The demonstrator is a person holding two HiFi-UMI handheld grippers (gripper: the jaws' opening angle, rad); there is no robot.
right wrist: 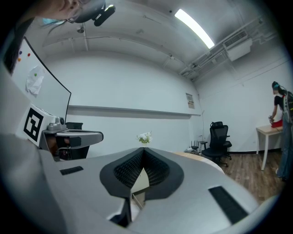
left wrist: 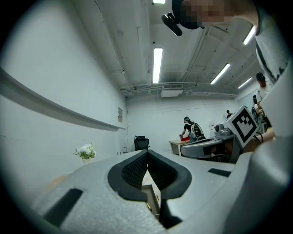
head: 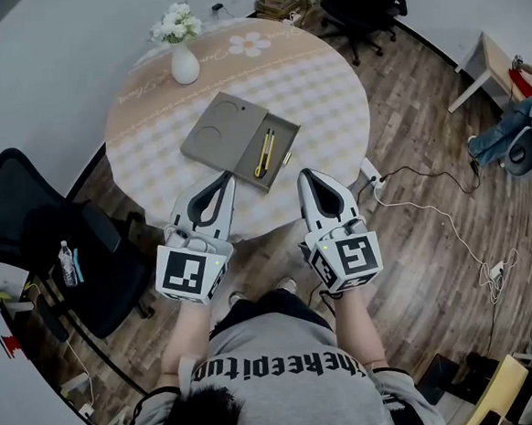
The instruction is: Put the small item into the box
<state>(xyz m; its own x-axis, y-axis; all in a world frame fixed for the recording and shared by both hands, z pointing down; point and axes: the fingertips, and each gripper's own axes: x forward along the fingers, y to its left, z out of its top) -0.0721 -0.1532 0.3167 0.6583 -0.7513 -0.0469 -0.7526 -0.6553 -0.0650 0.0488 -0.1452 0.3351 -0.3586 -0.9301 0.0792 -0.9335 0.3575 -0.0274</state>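
Left claw [head: 222, 179] and right claw [head: 307, 175] pressed together, empty, near the box [head: 215, 128]. Slim yellow item [head: 264, 153] in it appears light, rigid; grip mid-length.

A: What lies beside the box [head: 242, 140]?
B: A small piece [head: 286, 158], too tiny to name
A: The table's [head: 330, 92] near rim?
B: Partly under the left tongs [head: 223, 178] and right tongs [head: 306, 174], whose own views show only a sliver of box
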